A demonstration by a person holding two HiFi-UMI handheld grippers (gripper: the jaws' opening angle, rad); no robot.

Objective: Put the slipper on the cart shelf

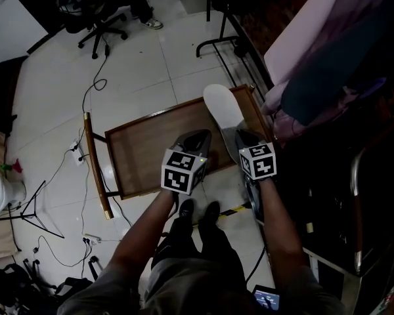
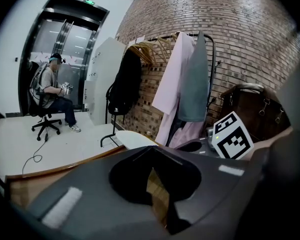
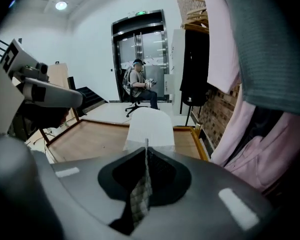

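Right gripper (image 1: 230, 134): jaws brought together, pinching the near edge of the white slipper (image 1: 223, 106); in the right gripper view the pads meet in a thin line at the tips (image 3: 146, 144) and the slipper (image 3: 149, 126) reaches straight out from them. Slipper lies sole-flat over the far right corner of the cart shelf (image 1: 144, 153), its far end past the wooden rim; whether it rests on the boards or hangs just above them cannot be told. Left gripper (image 1: 199, 136): jaws together with nothing between them, tips (image 2: 151, 151) over the shelf, just beside the right gripper. The slipper (image 2: 135, 139) shows beyond it in the left gripper view. Shelf is a brown wooden tray with a raised rim, handle bar (image 1: 96, 166) on its left side. Around the cart: pale tiled floor (image 1: 138, 64) with loose cables. Right of the cart, a clothes rack with a pink garment (image 3: 270, 156) against a brick wall (image 2: 230, 29). Farther off, a person on an office chair (image 2: 52, 91).
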